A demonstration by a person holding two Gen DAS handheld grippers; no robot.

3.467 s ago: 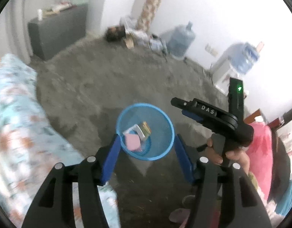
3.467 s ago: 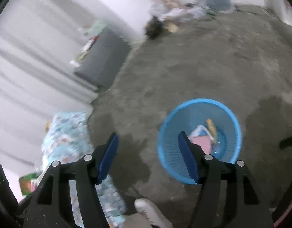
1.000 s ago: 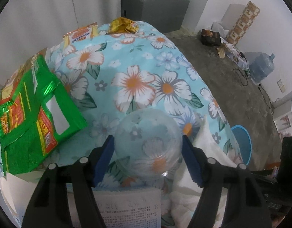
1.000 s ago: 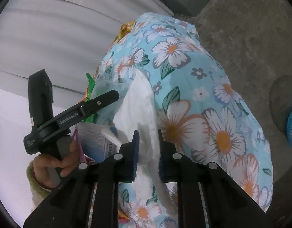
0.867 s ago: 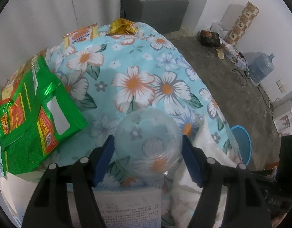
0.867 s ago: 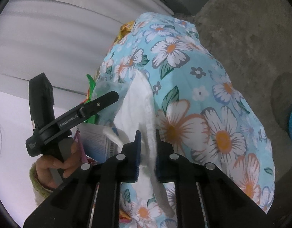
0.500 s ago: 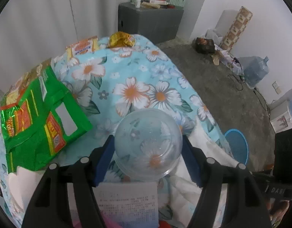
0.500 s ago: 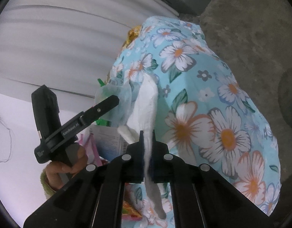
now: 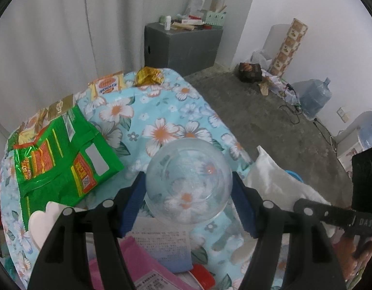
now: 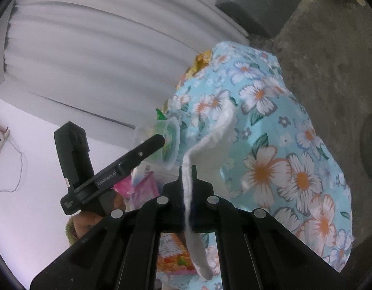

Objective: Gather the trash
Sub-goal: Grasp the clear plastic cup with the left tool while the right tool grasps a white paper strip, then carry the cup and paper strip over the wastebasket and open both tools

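Holding a clear plastic cup between the blue pads of our left gripper, we see it clamped at both sides, its open mouth facing the camera and the flowered cloth showing through its bottom. Our right gripper is pinched tight on a white tissue — the sheet rises from between the closed fingers, folds over toward the cloth, and a strip of it hangs down below them. From the right wrist view the cup sits just left of the tissue, near it but apart.

Around the cup lie other scraps on the table: a green snack bag to the left, a yellow noodle packet and a crumpled gold wrapper at the far edge, a printed paper slip and a pink packet just under the left gripper. Nothing stands between either gripper and what it holds.

The table is covered by a light blue cloth with white and orange flowers. Beyond it we see a grey concrete floor, a grey cabinet with small things on top, white curtains, a water jug by the wall, and — past the tissue — a sliver of the blue basket on the floor.
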